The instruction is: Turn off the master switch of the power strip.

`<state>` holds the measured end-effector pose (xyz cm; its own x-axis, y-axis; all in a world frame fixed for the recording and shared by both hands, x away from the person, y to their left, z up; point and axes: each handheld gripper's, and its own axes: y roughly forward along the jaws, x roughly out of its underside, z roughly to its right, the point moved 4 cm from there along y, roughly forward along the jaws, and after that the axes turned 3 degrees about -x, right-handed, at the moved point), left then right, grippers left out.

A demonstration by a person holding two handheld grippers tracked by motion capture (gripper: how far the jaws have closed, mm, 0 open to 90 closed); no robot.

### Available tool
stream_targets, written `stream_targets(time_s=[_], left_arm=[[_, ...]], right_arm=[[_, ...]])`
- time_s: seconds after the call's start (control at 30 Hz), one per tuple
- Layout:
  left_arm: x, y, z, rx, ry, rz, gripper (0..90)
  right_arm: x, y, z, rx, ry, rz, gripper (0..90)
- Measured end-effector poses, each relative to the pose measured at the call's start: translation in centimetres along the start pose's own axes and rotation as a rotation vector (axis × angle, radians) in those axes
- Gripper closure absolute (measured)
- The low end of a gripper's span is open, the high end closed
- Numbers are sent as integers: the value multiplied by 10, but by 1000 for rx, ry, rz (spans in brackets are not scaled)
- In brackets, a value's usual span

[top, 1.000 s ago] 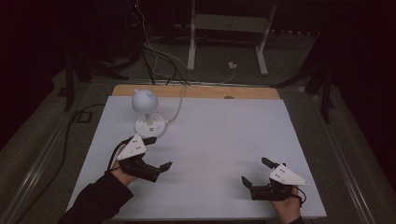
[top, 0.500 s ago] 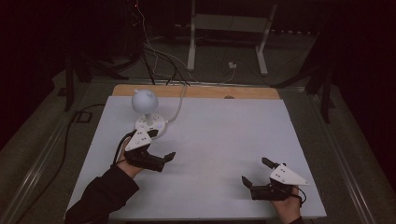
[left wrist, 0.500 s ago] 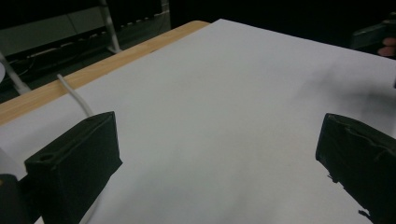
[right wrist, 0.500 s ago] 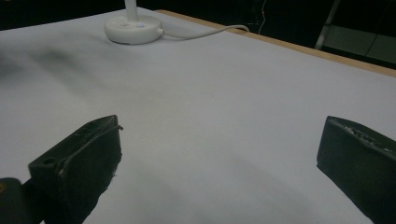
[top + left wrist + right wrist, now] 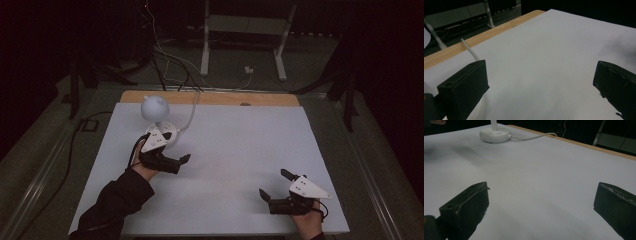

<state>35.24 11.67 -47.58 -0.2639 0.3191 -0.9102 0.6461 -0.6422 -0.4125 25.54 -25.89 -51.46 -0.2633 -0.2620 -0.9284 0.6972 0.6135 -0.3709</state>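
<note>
Two grippers are over the white table top (image 5: 240, 150), and both stand with their jaws wide apart and nothing between them. The left gripper (image 5: 172, 162) hovers just on the near side of the lamp (image 5: 159, 120), the small white desk lamp that serves as the landmark here; its grey three-cornered plate overlaps the lamp's round base in the high view, so whether it touches the base cannot be told from there. In the left gripper view the left gripper (image 5: 541, 82) shows bare white surface across the gap of its jaws, with the rim of the lamp's base (image 5: 482, 110) curving just beside the left jaw and the lamp's white cable (image 5: 470, 50) running away toward the wooden edge (image 5: 486, 35) of the table. The right gripper (image 5: 274, 192) rests low near the front edge of the table, well apart from the lamp and diagonally across from it. In the right gripper view the right gripper (image 5: 541, 202) again frames bare surface, and the lamp's base (image 5: 495, 133) sits far off ahead of the left jaw, a small blue light on its top, its cable (image 5: 534, 137) trailing off to one side. The lamp's round head with two little ears stands upright above the base. Behind the lamp, past the wooden edge, dark cables (image 5: 165, 65) and a white metal stand (image 5: 245, 30) are on the floor.
</note>
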Motion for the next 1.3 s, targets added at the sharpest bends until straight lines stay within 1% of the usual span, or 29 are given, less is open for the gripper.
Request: stream_targets(time_s=[0.03,0.13,0.37,0.43,0.5,0.53,0.57,0.67,0.7,0.73,0.83,0.87,0.97,1.0,1.07,1.1,1.13,1.2,1.23,1.3], left_arm=[[0,1,-1,-5,-4,-4,4],[2,6,-6,-21,-34,-2,4],[7,17,-14,-55,-40,-28,4],[8,20,-17,-80,-47,-31,4],[9,23,-21,-107,-60,-35,4],[9,24,-23,-120,-75,-42,4],[10,25,-24,-122,-82,-44,4],[11,28,-29,-146,-122,-50,12],[12,29,-31,-167,-135,-53,39],[12,29,-33,-172,-140,-58,60],[13,31,-36,-176,-144,-68,61],[13,32,-37,-180,-153,-72,67],[14,35,-38,-203,-142,-95,76],[14,35,-39,-211,-144,-100,76],[15,37,-41,-212,-161,-107,77],[16,38,-41,-193,-163,-104,77],[17,39,-42,-201,-164,-108,77],[18,40,-43,-202,-161,-114,82],[19,40,-44,-226,-161,-109,82],[20,40,-45,-252,-161,-104,123]], right_arm=[[0,0,0,0,2,0,0],[1,0,0,-1,1,-3,0],[1,0,0,-3,-2,-3,0],[0,0,0,-2,2,-1,0],[1,0,0,-2,1,-2,0],[1,0,0,-4,-3,-4,0],[1,0,0,-4,-3,-4,0],[1,0,0,-7,5,-2,0],[1,0,0,-10,7,-3,0],[2,0,0,-15,4,-2,0],[1,0,0,-16,5,0,0],[1,1,0,-17,9,1,0],[2,1,0,-17,7,-3,0],[2,1,0,-17,7,-2,0],[2,0,0,-16,11,-1,0],[2,0,0,-17,12,-2,0],[2,0,0,-17,12,-2,0],[2,0,0,-17,11,-2,0],[2,1,1,-18,12,-1,0],[2,0,1,-23,18,-1,0]])
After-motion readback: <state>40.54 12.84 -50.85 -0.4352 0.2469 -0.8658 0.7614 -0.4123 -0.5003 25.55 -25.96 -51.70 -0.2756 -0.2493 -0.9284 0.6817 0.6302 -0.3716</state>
